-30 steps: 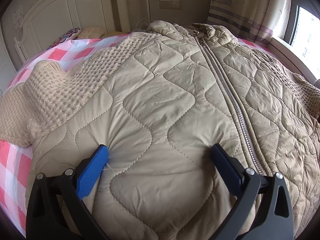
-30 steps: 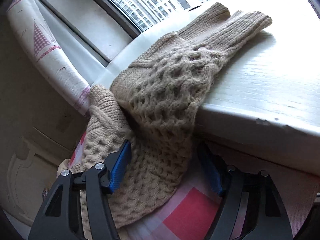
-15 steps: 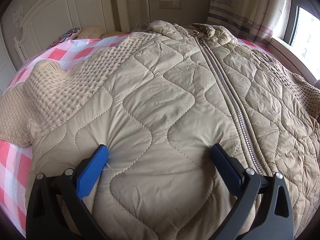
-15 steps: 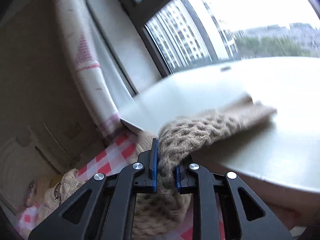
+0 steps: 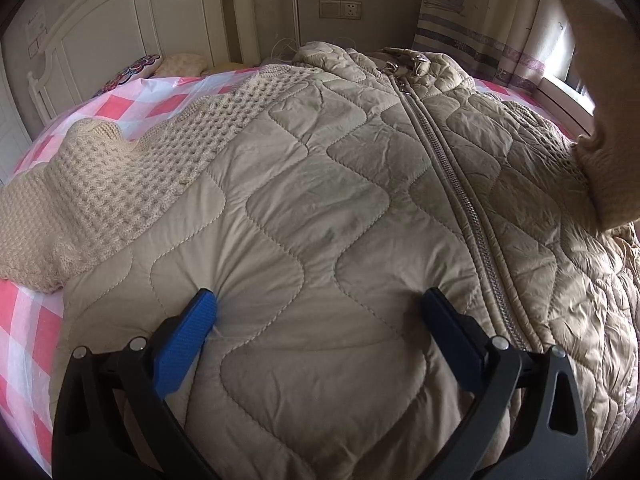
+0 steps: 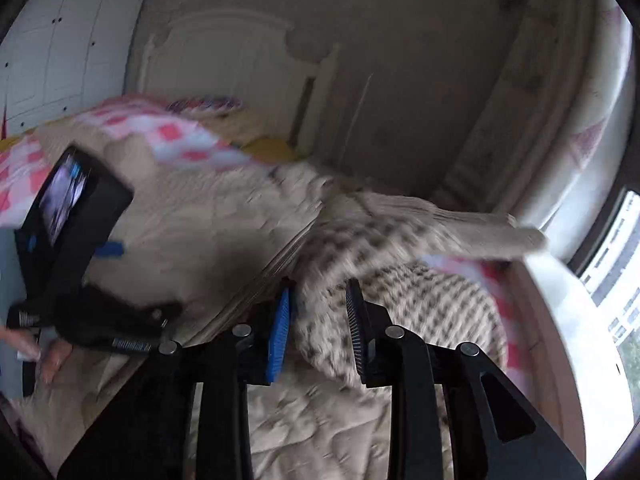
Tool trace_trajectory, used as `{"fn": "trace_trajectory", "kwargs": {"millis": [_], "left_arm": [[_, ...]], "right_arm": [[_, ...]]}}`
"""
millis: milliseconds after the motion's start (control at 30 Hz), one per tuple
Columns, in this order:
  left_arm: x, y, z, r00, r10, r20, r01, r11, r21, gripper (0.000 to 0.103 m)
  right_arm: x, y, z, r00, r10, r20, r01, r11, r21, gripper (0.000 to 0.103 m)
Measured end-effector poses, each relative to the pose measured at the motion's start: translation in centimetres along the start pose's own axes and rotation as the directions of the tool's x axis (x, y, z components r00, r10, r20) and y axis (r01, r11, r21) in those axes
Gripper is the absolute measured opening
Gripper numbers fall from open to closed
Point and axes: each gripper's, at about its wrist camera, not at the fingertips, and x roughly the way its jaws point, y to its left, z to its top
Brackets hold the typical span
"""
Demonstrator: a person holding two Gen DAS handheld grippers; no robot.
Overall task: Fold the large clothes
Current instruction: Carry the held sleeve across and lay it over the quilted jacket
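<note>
The quilted beige jacket (image 5: 320, 200) lies zipped and face-up across the pink-checked bedspread (image 5: 132, 108), its knitted sleeves spread to either side. The right gripper (image 6: 318, 312) has the right knitted sleeve (image 6: 400, 248) between its jaws, which are opening slightly though the knit is pinched there and trails off in a blur. To fold well, carry that sleeve flat across the chest, level with the zipper (image 5: 452, 184), and let go only once it lies smooth. The left gripper (image 5: 320, 304) presses wide-open jaws on the jacket's lower front, pinning it; it should hold there.
</note>
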Motion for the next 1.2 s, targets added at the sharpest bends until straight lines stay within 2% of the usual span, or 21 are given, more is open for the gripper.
{"fn": "trace_trajectory", "kwargs": {"millis": [133, 200, 267, 300, 333, 367, 500, 600, 667, 700, 733, 767, 867, 933, 1033, 1067, 1100, 1133, 1167, 1200], "left_arm": [[0.0, 0.0, 0.0, 1.0, -0.003, 0.001, 0.003, 1.0, -0.002, 0.101], [-0.1, 0.0, -0.1, 1.0, -0.003, 0.001, 0.003, 1.0, -0.002, 0.101], [-0.1, 0.1, -0.1, 1.0, -0.003, 0.001, 0.003, 1.0, -0.002, 0.101], [-0.1, 0.1, -0.1, 1.0, -0.003, 0.001, 0.003, 1.0, -0.002, 0.101], [-0.1, 0.0, -0.1, 1.0, -0.002, 0.001, 0.002, 1.0, -0.002, 0.101], [0.0, 0.1, -0.1, 1.0, -0.002, 0.001, 0.002, 1.0, -0.001, 0.101], [-0.1, 0.0, -0.2, 1.0, 0.006, 0.001, -0.006, 1.0, 0.005, 0.101], [-0.5, -0.4, 0.2, 1.0, 0.024, -0.008, -0.024, 0.998, 0.052, 0.101], [-1.0, -0.9, 0.9, 1.0, 0.022, -0.01, -0.022, 0.998, 0.06, 0.101], [-1.7, -1.4, 1.7, 1.0, -0.015, -0.001, 0.015, 0.999, 0.049, 0.101], [-2.2, -1.7, 2.2, 0.999, -0.04, 0.005, 0.04, 0.998, 0.044, 0.101], [-2.8, -2.5, 3.0, 0.997, -0.071, 0.014, 0.07, 0.996, 0.046, 0.101], [-4.3, -6.6, 6.2, 0.991, -0.127, 0.048, 0.122, 0.987, 0.106, 0.101], [-4.3, -9.2, 8.0, 0.988, -0.141, 0.061, 0.13, 0.981, 0.147, 0.101], [-2.7, -13.4, 10.5, 0.99, -0.136, 0.042, 0.124, 0.969, 0.212, 0.101], [-2.0, -14.5, 10.9, 0.994, -0.107, 0.037, 0.096, 0.967, 0.237, 0.098], [-0.8, -15.6, 11.2, 0.999, -0.049, 0.02, 0.042, 0.961, 0.273, 0.091], [0.4, -16.1, 11.2, 1.0, -0.006, -0.004, 0.007, 0.955, 0.297, 0.06], [1.1, -15.9, 11.1, 1.0, 0.003, -0.027, 0.005, 0.953, 0.303, 0.018], [1.6, -15.1, 11.3, 0.997, -0.044, -0.063, 0.059, 0.964, 0.259, 0.013]], "right_arm": [[0.2, 0.1, -3.8, 0.995, 0.036, -0.096, -0.03, 0.998, 0.058, 0.025], [-0.7, -1.3, -5.1, 0.991, 0.081, -0.104, -0.067, 0.99, 0.127, 0.025], [-2.5, -3.1, -6.5, 0.992, 0.103, -0.078, -0.085, 0.975, 0.207, 0.026], [-3.8, -3.6, -7.5, 0.993, 0.103, -0.059, -0.085, 0.964, 0.25, 0.04], [-4.4, -4.5, -7.9, 0.993, 0.108, -0.038, -0.093, 0.954, 0.285, 0.087], [-5.2, -5.4, -8.4, 0.997, 0.072, -0.018, -0.063, 0.946, 0.318, 0.098], [-6.8, -6.5, -8.9, 0.998, 0.065, 0.006, -0.063, 0.933, 0.354, 0.096], [-6.0, -6.6, -9.7, 0.999, 0.052, -0.016, -0.042, 0.93, 0.365, 0.09], [-3.9, -6.2, -10.7, 0.996, 0.052, -0.075, -0.018, 0.916, 0.4, 0.089], [-2.7, -5.9, -11.4, 0.992, 0.049, -0.12, 0.004, 0.912, 0.409, 0.089], [-1.7, -5.5, -11.9, 0.985, 0.05, -0.162, 0.021, 0.912, 0.41, 0.081], [-1.3, -5.3, -12.0, 0.983, 0.062, -0.174, 0.015, 0.912, 0.41, 0.078], [-1.7, -5.0, -11.6, 0.986, 0.03, -0.162, 0.034, 0.923, 0.382, 0.079], [-1.9, -5.2, -11.6, 0.987, 0.037, -0.157, 0.027, 0.922, 0.387, 0.079], [-1.8, -5.7, -11.6, 0.985, 0.064, -0.159, 0.008, 0.911, 0.413, 0.079], [-1.7, -5.8, -11.7, 0.985, 0.071, -0.159, 0.002, 0.908, 0.419, 0.079], [-1.6, -5.9, -11.7, 0.984, 0.076, -0.159, -0.002, 0.906, 0.422, 0.08], [-1.6, -5.9, -11.7, 0.984, 0.08, -0.157, -0.005, 0.905, 0.425, 0.08], [-1.6, -5.9, -11.7, 0.984, 0.081, -0.156, -0.007, 0.904, 0.427, 0.08], [-1.6, -6.0, -11.8, 0.985, 0.083, -0.154, -0.009, 0.904, 0.428, 0.08]]}}
